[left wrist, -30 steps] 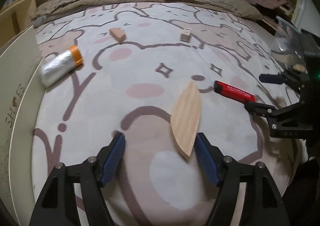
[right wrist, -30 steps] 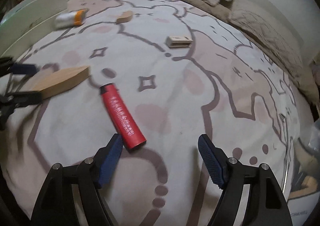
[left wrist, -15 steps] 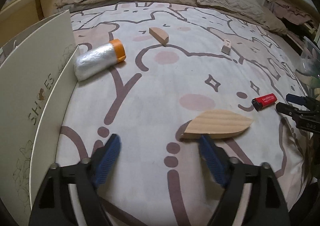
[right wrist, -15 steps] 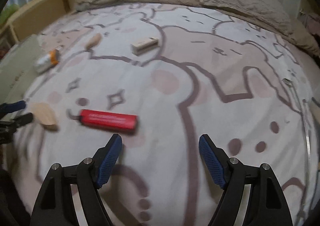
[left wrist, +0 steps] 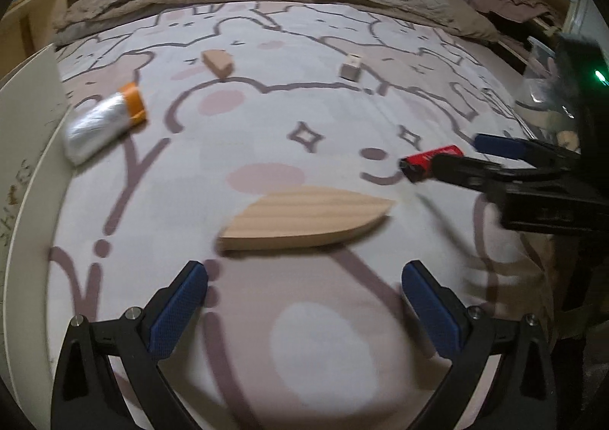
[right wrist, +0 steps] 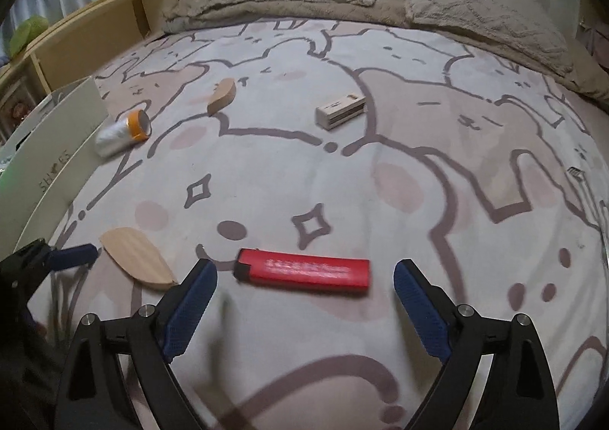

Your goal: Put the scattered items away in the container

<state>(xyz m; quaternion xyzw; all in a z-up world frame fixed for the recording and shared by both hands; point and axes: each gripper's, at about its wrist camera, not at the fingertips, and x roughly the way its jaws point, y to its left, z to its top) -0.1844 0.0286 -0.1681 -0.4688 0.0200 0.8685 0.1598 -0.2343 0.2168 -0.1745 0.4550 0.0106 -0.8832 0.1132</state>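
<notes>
Two wooden leaves [left wrist: 308, 218] [left wrist: 217, 62], one lighter [right wrist: 302, 270] (red)

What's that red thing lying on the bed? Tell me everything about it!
It looks like a red lighter: a long, flat, plastic-looking body with pale writing along its side and a black cap at its left end. It lies flat on the cartoon bedspread, just ahead of the right hand-held gripper, whose jaws are opening. Nothing grips it.

Red lighter [right wrist: 304, 274] and wooden leaf [left wrist: 308, 218] lie flat.

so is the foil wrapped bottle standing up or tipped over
Tipped over: the foil-wrapped bottle lies on its side on the bedspread, orange cap sideways.
</notes>
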